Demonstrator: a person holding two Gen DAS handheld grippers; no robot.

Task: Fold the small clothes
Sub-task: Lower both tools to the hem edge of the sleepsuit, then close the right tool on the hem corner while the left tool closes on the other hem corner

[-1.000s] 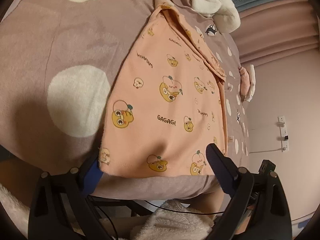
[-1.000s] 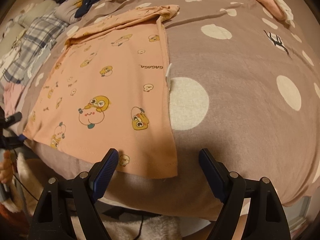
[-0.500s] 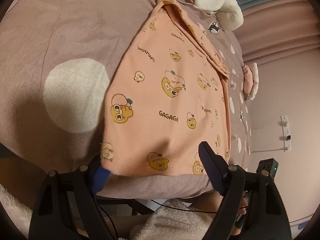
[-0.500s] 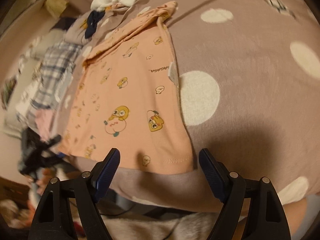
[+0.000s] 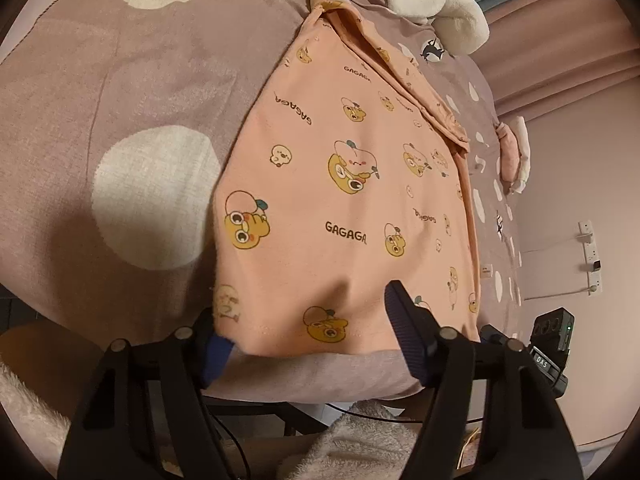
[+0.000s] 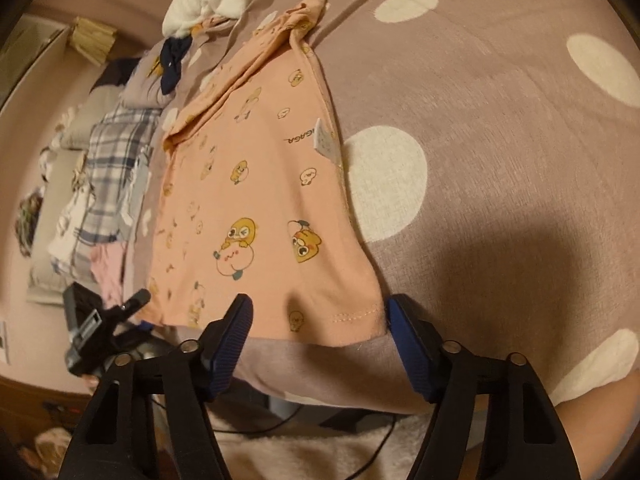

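Left gripper: jaws closing, not yet pinching. The near-left hem corner of the peach shirt sits between them; the left pad is tucked under the cloth edge, the right pad lies on top of the fabric.
Right gripper: jaws closing, pads apart. The near-right hem corner lies between them, with the right pad just outside the shirt's side edge.
Shirt position: spread flat on the polka-dot bedspread, hem toward the bed's near edge, collar end away. A sleeve looks already folded in along the far side.
Care label: sticks out at the shirt's side seam, on the right gripper's side.
Surroundings: white fluffy item beyond the collar; plaid clothes lie well apart, off to the left in the right wrist view.
Step, judged: taking both hem corners, probably to fold the hem up toward the collar.
Risk 1: the left gripper's lower pad may catch the bedspread together with the hem, so the cover lifts too.
Risk 2: the right gripper sits near the side edge; a shallow bite could let the corner slip out mid-fold.
Risk 3: uneven closing of the two sides would skew the fold line.
Risk 4: pinching only the top layer would leave the back layer behind.
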